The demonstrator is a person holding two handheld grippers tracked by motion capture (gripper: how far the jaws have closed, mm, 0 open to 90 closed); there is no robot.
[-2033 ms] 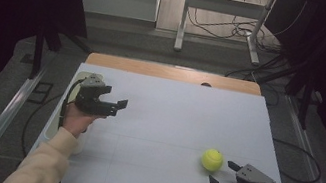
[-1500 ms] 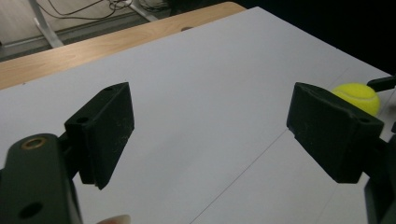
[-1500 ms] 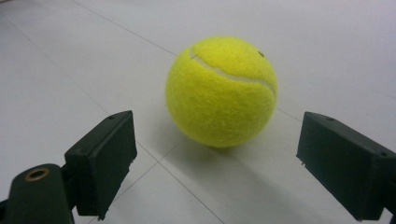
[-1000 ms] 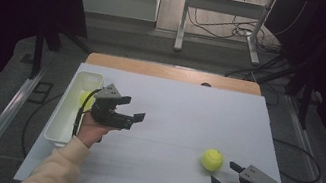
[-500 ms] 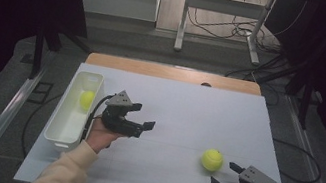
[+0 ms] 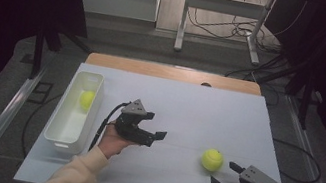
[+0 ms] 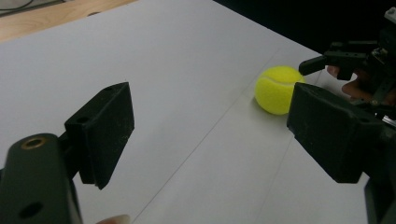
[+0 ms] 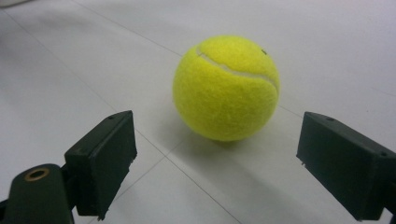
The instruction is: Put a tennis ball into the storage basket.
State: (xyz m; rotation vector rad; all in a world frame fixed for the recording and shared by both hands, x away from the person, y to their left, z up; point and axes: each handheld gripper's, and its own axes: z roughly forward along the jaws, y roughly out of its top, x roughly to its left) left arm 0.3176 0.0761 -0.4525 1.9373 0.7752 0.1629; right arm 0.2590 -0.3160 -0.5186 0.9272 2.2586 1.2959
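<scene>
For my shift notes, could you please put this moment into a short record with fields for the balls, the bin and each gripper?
surface: white table sheet
bin: white bin at the left edge of the sheet
ball in bin: tennis ball lying at the bin's far end
loose ball: second tennis ball on the sheet, right of centre
left gripper: open, empty, mid-table, pointing toward the loose ball
right gripper: open, empty, just short of the loose ball, not touching it

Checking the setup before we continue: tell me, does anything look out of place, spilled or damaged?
Nothing stands out. One tennis ball lies in the white bin, the other tennis ball sits loose on the table, undamaged.
</scene>
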